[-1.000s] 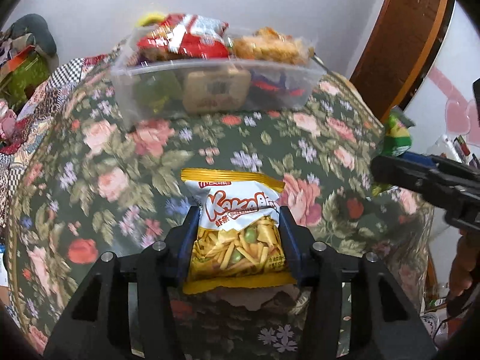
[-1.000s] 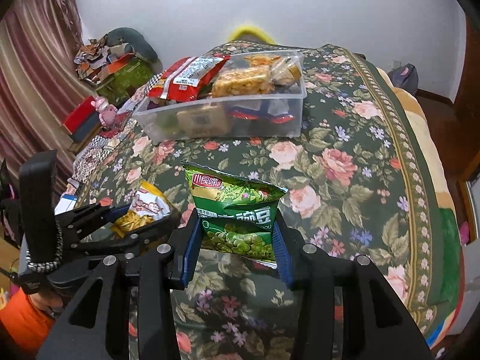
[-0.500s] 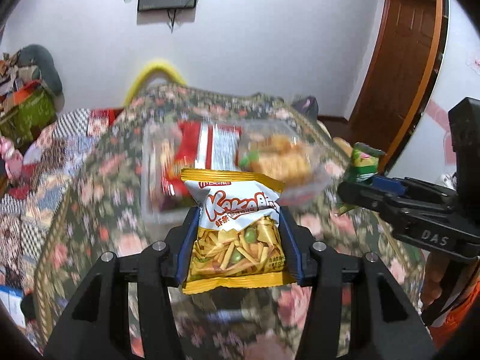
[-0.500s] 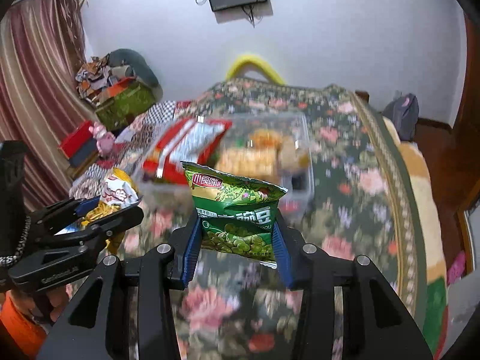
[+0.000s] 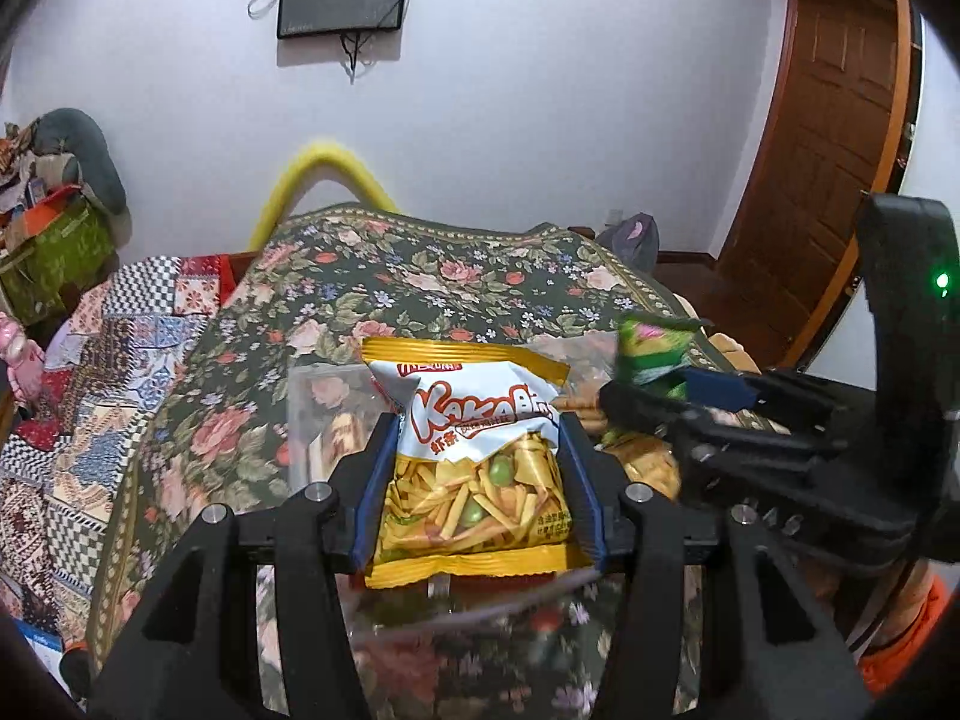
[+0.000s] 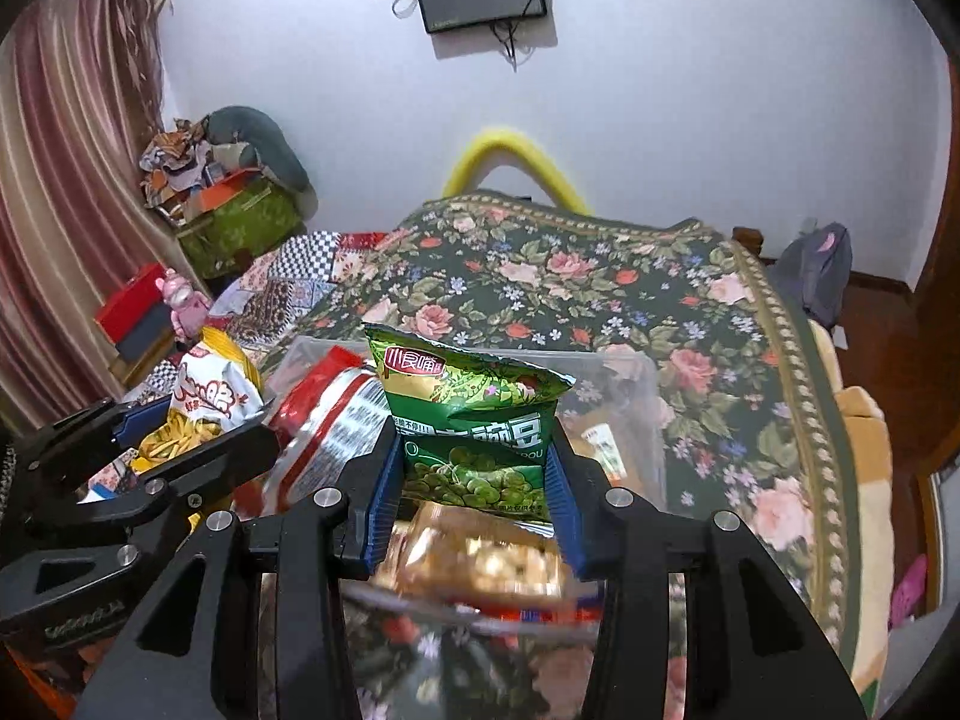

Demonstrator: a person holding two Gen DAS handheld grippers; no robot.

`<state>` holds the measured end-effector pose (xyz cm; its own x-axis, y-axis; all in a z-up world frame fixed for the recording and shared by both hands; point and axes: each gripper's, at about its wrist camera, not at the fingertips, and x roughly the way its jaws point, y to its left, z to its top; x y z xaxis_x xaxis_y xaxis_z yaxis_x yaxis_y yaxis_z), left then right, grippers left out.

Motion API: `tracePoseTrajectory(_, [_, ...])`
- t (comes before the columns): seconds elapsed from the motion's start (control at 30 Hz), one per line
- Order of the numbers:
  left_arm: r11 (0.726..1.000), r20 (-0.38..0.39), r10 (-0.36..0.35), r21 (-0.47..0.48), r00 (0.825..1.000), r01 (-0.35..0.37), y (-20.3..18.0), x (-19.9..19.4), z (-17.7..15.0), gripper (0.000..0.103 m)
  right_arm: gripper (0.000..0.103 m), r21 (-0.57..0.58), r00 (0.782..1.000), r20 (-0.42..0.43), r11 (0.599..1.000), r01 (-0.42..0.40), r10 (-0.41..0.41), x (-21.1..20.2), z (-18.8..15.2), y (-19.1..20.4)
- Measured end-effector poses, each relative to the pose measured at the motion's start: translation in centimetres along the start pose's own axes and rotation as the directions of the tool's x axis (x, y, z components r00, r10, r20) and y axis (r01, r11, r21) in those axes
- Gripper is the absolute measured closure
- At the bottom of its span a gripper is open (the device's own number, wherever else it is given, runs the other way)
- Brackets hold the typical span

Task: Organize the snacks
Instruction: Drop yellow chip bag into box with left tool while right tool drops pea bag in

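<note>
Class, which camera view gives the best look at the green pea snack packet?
The right wrist view: the green pea snack packet sits centred and front-on between the right gripper fingers, its print sharp. The left wrist view shows only its blurred top edge at the right, seen from the side.

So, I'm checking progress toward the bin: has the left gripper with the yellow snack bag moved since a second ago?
Yes. The left gripper, shut on the yellow snack bag, has advanced to the clear bin, which earlier lay far ahead on the floral cloth.
</note>
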<state>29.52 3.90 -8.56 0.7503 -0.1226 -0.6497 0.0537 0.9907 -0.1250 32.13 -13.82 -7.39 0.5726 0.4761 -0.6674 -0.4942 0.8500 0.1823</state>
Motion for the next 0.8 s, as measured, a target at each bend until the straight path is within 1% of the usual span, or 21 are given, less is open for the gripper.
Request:
tracePoseTrajectory(0.07, [1.0,-0.026,-0.011,-0.012,1.0,0.011,0.2,1.3,0.3,0.052,0.062,-0.018,1.0,-0.026,1.0,0.006,-0.007,1.0,0.3,-0.1])
tracePoseTrajectory(0.13, [1.0,-0.045,-0.02,-0.021,0.999,0.019,0.3,2.3,0.4,0.052,0.062,-0.029,0.998,-0.059,1.0,-0.007,0.005,1.7,0.4,-0.3])
tracePoseTrajectory(0.2, [0.999,-0.061,-0.023,-0.031,0.998,0.021,0.5,3.1,0.5,0.052,0.062,-0.038,0.998,-0.057,0.999,0.002,-0.005,1.7,0.3,-0.5])
tracePoseTrajectory(0.27, [0.999,-0.076,-0.029,-0.046,0.997,0.025,0.7,3.6,0.5,0.049,0.062,-0.059,0.998,-0.055,0.998,0.017,-0.02,1.7,0.3,-0.5])
tracePoseTrajectory(0.37, [0.998,-0.068,-0.035,-0.055,0.997,0.031,0.6,3.1,0.5,0.044,0.062,-0.07,0.999,-0.045,0.997,0.025,-0.028,1.2,0.3,-0.5])
tracePoseTrajectory(0.43, [0.999,-0.053,-0.027,-0.046,0.998,0.025,0.5,2.4,0.4,0.044,0.062,-0.06,0.999,-0.034,0.998,0.014,-0.016,0.5,0.3,-0.6])
tracePoseTrajectory(0.57, [1.0,-0.006,-0.002,-0.008,1.0,0.002,-0.2,-0.5,0.1,0.044,0.062,-0.047,1.0,0.008,0.999,0.004,-0.003,-1.8,0.3,-0.5])
tracePoseTrajectory(0.7, [1.0,0.065,0.011,0.003,0.998,-0.011,-0.8,-4.5,-0.1,0.044,0.062,-0.042,0.996,0.085,0.999,-0.004,0.008,-6.0,0.2,0.2])
tracePoseTrajectory(0.8, [1.0,0.131,0.014,0.001,0.991,-0.015,-1.3,-8.3,-0.3,0.044,0.062,-0.036,0.989,0.144,0.999,-0.022,0.027,-9.5,-0.1,0.9])
